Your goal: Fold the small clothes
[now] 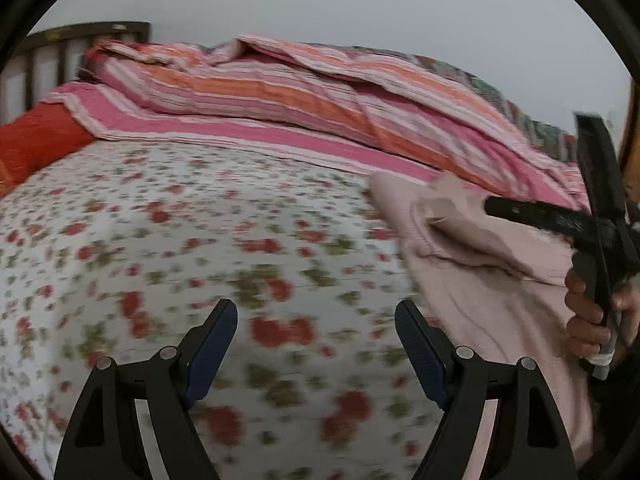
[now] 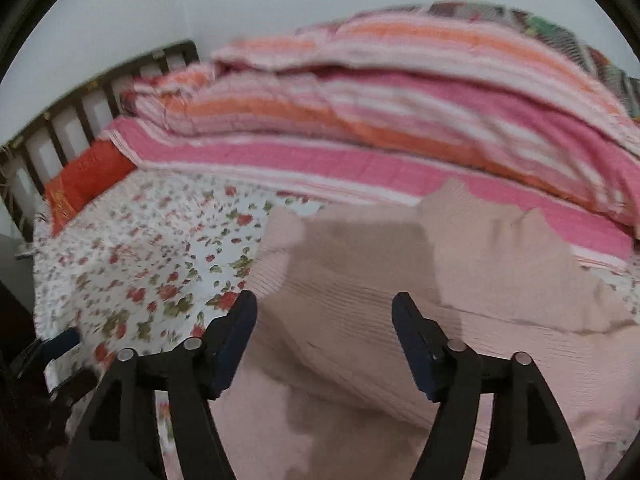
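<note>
A pale pink knit garment (image 2: 400, 280) lies rumpled on the floral bedsheet (image 2: 140, 264). My right gripper (image 2: 324, 312) is open and empty, hovering just above the garment's near part. In the left wrist view the garment (image 1: 480, 264) lies at the right and my left gripper (image 1: 316, 316) is open and empty over the floral sheet (image 1: 180, 240), to the garment's left. The right gripper (image 1: 592, 220) shows there at the far right, held by a hand over the garment.
A striped pink and orange quilt (image 2: 380, 120) is bunched along the far side of the bed. A red pillow (image 2: 84, 184) lies by the dark slatted headboard (image 2: 72, 120) at the left. A grey wall rises behind.
</note>
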Tool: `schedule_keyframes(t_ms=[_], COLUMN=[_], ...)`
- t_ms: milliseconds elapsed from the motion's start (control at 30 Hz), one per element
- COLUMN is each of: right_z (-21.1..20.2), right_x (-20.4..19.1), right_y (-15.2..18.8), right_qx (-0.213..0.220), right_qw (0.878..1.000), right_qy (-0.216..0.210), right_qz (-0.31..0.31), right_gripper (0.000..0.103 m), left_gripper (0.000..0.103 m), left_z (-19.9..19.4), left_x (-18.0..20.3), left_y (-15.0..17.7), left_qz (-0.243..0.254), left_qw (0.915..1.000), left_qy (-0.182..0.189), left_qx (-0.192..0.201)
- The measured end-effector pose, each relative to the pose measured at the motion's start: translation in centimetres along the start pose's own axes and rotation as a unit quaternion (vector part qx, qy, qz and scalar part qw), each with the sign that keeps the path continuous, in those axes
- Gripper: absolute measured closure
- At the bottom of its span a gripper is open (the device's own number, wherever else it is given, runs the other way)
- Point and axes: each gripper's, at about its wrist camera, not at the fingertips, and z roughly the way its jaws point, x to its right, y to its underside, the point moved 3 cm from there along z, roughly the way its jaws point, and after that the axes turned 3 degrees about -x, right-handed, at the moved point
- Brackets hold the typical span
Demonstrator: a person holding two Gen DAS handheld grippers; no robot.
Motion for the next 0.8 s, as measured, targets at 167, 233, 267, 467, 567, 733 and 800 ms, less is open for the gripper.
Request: schedule_keyframes(t_ms=[167,233,267,467,567,733,800], right_z=[-6.2,-8.3,-9.0,-11.5,-11.5,-12.0,-12.1], right_x=[7.3,11.2,12.6,21.2,23.5,24.7,24.8], right_y=[3.3,5.0,5.6,9.8,11.2,11.3,11.1], right_qx=[0.034,0.044,0.046,0.056,0.053,0.058,0.057], right_qw=[0.998,0.995,0.994,0.98,0.976,0.975,0.975], right_qy=[0.025,0.056,0.071,0.113,0.122,0.103,0.107], right_qz=[0.046,0.068,0.075,0.153,0.174,0.19,0.189], right_gripper=[0.026,0.026,0.026,0.026,0.026,0.026,0.026], left_gripper=[0.025,0.028,0.03,0.049,0.055,0.086,0.097], left_z=[1.7,2.6,3.2,7.7,9.7,12.8,13.2], left_x=[4.0,5.6,6.5,10.9,11.0,10.2,10.3], left_y=[-2.0,-2.8,-3.3,-5.2,-5.7,-6.6,-7.0], left_qz=[-0.011,-0.016,-0.015,-0.025,-0.049,-0.085,-0.083], left_qw=[0.995,0.9923,0.9909,0.987,0.9873,0.9856,0.984], left_qy=[0.096,0.119,0.13,0.145,0.131,0.115,0.127], left_qx=[-0.025,-0.03,-0.032,-0.064,-0.076,-0.09,-0.093])
